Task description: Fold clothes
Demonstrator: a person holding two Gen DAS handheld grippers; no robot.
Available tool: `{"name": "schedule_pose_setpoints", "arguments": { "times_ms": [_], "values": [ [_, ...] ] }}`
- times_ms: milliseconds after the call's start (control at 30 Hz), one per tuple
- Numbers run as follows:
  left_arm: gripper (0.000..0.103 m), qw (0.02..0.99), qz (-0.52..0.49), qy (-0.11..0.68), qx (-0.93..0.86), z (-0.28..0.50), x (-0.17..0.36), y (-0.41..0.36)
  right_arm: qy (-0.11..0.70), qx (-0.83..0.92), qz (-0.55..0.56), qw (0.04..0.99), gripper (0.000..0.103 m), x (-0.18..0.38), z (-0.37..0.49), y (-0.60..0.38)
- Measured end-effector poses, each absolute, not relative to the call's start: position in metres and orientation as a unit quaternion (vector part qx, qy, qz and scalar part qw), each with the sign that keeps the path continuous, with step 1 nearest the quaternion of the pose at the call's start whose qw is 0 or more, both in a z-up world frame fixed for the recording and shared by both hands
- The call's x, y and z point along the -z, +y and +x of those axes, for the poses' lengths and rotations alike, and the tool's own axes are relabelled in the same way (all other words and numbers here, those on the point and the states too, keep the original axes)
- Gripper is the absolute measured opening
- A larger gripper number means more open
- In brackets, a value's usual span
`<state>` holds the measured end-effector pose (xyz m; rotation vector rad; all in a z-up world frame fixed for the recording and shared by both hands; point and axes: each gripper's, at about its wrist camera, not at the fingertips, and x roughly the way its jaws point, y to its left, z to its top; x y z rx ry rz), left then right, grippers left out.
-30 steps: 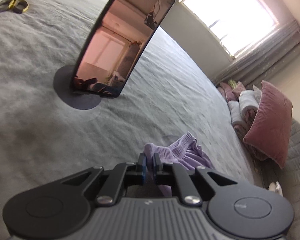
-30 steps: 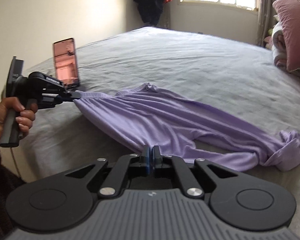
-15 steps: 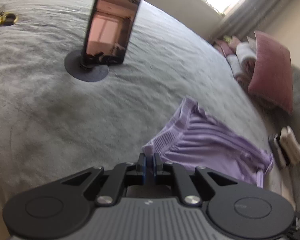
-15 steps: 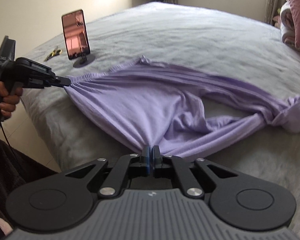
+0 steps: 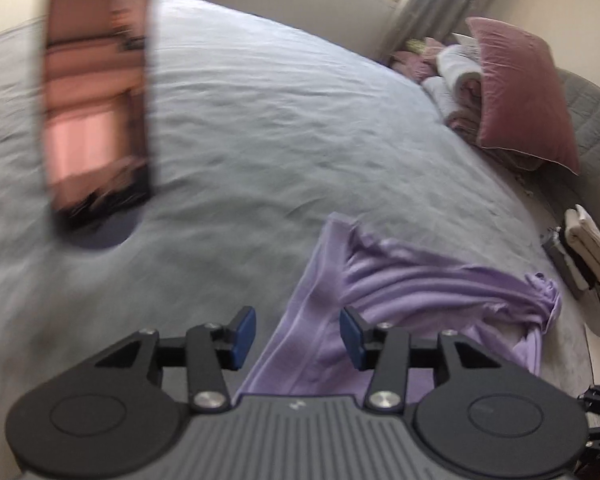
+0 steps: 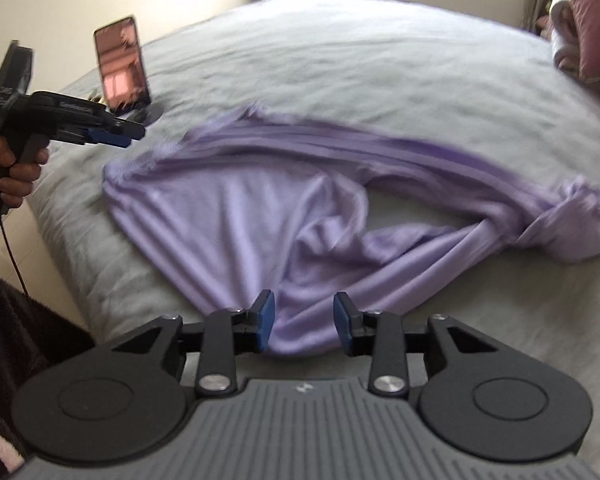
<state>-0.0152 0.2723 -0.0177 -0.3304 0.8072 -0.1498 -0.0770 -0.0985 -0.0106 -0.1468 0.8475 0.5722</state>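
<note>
A lilac garment (image 6: 260, 216) lies spread and rumpled on the grey bed (image 6: 360, 60), with a knotted bunch at its right end. My right gripper (image 6: 304, 330) hovers over the garment's near hem; its jaws are opening, the cloth lies between the blue pads without being pressed. My left gripper (image 5: 298, 338) is opening too, above the garment's (image 5: 400, 280) waistband edge, pads clear of the cloth. In the right wrist view the left gripper (image 6: 128, 136) is held by a hand (image 6: 12, 168) at the left, just off the garment's corner.
A phone (image 5: 96, 96) stands upright on a round base on the bed, left of the garment; phone (image 6: 122, 62). Pink pillow (image 5: 520, 92) and rolled towels sit at the bed's far right. A folded stack (image 5: 588, 244) lies off the right edge. The bed's near edge drops off by the person's dark clothing.
Both grippers were shut on the garment's edges, holding it stretched; now both have let go and stand apart. The cloth has dropped and slackened onto the bed.
</note>
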Motion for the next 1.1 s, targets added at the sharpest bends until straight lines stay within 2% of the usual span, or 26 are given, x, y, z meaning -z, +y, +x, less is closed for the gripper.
{"name": "schedule_pose_setpoints", "arguments": {
  "times_ms": [233,367,600,800,833,900,933,967,1067,1100],
  "values": [
    [0.047,0.922,-0.065,0.374,0.08,0.065,0.042,0.247,0.351,-0.247,-0.1,0.898,0.037,-0.01,-0.024,-0.109],
    [0.047,0.929,-0.021,0.361,0.076,0.078,0.05,0.239,0.33,-0.227,-0.1,0.911,0.037,-0.009,0.019,-0.117],
    [0.045,0.93,-0.013,0.339,0.142,0.088,0.051,0.236,0.351,-0.201,-0.117,0.907,0.037,0.026,0.085,-0.123],
    [0.045,0.916,-0.031,0.345,0.204,0.088,0.056,0.24,0.372,-0.198,-0.119,0.899,0.037,0.049,0.102,-0.13],
    [0.044,0.913,-0.035,0.347,0.212,0.089,0.057,0.241,0.371,-0.201,-0.112,0.9,0.037,0.05,0.103,-0.132],
    [0.032,0.909,-0.045,0.349,0.222,0.089,0.06,0.241,0.371,-0.204,-0.106,0.9,0.037,0.05,0.105,-0.134],
    [0.025,0.908,-0.051,0.35,0.223,0.09,0.061,0.241,0.37,-0.205,-0.105,0.9,0.034,0.05,0.106,-0.134],
    [0.022,0.907,-0.061,0.352,0.222,0.091,0.062,0.242,0.37,-0.208,-0.106,0.899,0.03,0.051,0.106,-0.133],
    [0.02,0.905,-0.094,0.355,0.216,0.093,0.062,0.248,0.367,-0.215,-0.11,0.898,0.003,0.05,0.105,-0.128],
    [0.019,0.905,-0.107,0.354,0.211,0.093,0.061,0.251,0.365,-0.214,-0.114,0.899,0.002,0.05,0.104,-0.126]
  ]
}}
